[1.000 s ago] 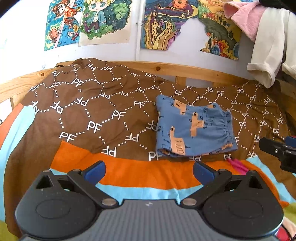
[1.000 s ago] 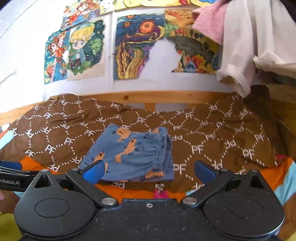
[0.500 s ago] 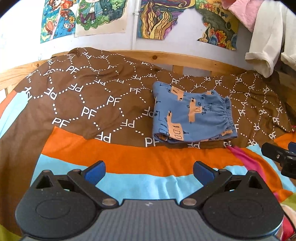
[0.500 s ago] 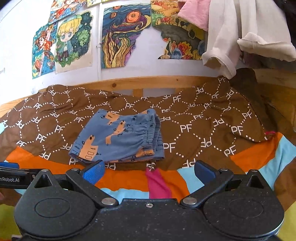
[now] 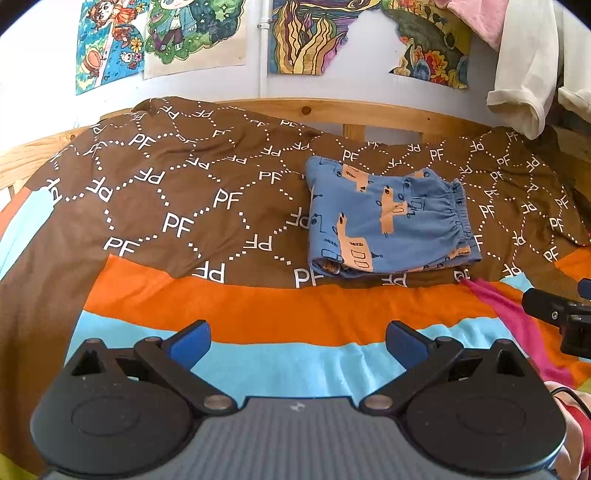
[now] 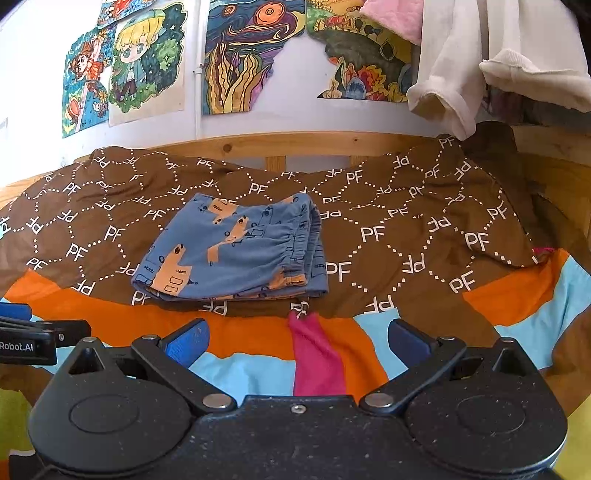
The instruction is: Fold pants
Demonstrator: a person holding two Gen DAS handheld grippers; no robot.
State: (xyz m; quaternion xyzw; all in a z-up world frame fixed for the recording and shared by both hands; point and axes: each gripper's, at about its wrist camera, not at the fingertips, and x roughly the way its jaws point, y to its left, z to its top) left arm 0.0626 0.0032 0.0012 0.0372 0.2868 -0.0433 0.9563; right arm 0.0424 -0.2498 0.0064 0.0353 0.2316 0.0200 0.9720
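The blue pants (image 5: 388, 221) with orange animal prints lie folded into a small rectangle on the brown "PF" blanket (image 5: 177, 199), elastic waistband to the right. They also show in the right wrist view (image 6: 236, 251). My left gripper (image 5: 297, 341) is open and empty, held back over the striped orange and light-blue cover, well short of the pants. My right gripper (image 6: 297, 341) is open and empty, also short of the pants. Each gripper's tip shows at the edge of the other's view.
A wooden bed rail (image 5: 369, 114) runs behind the blanket, with drawings on the wall (image 5: 306, 33) above. Cream and pink clothes (image 6: 461, 62) hang at the upper right. The striped cover (image 5: 280, 314) has a pink band (image 6: 317, 354).
Both grippers have drawn back from the folded pants and tilted down a little. The pants have not moved.
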